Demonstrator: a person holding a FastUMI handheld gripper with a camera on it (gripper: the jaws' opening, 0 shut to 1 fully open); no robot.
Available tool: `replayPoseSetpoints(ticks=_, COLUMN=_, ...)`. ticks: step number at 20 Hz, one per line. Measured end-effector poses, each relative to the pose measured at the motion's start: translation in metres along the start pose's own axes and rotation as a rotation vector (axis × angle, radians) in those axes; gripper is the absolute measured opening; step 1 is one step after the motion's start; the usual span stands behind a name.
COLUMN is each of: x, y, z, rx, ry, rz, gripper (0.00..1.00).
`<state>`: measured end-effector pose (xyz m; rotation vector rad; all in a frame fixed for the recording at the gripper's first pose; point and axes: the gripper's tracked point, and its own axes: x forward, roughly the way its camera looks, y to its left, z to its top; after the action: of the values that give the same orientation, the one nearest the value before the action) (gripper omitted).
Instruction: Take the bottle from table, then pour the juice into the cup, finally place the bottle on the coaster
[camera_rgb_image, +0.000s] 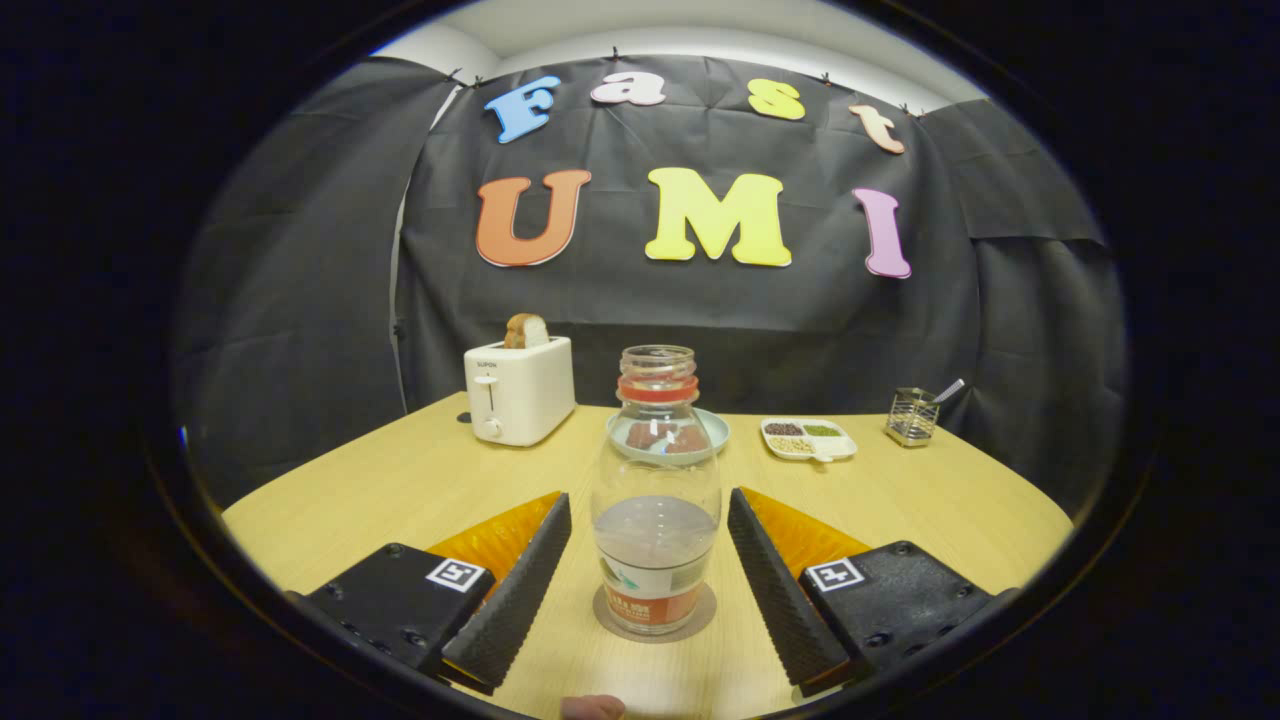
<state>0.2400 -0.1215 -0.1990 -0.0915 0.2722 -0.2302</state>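
A clear plastic bottle (655, 490) with a red neck ring and no cap stands upright on a round grey coaster (655, 618) on the wooden table (400, 490). It holds a little liquid low down and carries a label near its base. My gripper (650, 520) is open, with one finger on each side of the bottle and a gap between each finger and the bottle's wall. I cannot make out a cup among the things on the table.
Beyond the bottle sits a pale blue plate (715, 432) with dark pieces on it. A white toaster (518, 388) with a slice of bread stands back left. A divided dish (808, 438) of grains and a metal holder (912, 415) stand back right.
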Motion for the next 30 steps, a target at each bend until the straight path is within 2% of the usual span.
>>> replayPoseSetpoints(ticks=5, x=-0.013, y=-0.002, z=0.009, rx=0.011, ry=-0.015, rz=-0.007, gripper=1.00)
replayPoseSetpoints(ticks=10, x=-0.047, y=0.002, z=0.028, rx=0.017, ry=-0.042, rz=-0.011, gripper=1.00)
replayPoseSetpoints(ticks=14, x=-0.098, y=0.009, z=0.072, rx=0.048, ry=-0.092, rz=-0.002, gripper=1.00)
replayPoseSetpoints(ticks=22, x=-0.224, y=0.006, z=0.175, rx=0.013, ry=-0.220, rz=0.015, gripper=1.00)
replayPoseSetpoints(ticks=27, x=-0.276, y=-0.004, z=0.200, rx=0.048, ry=-0.257, rz=0.021, gripper=1.00)
replayPoseSetpoints(ticks=30, x=-0.298, y=-0.016, z=0.200, rx=0.059, ry=-0.242, rz=0.014, gripper=1.00)
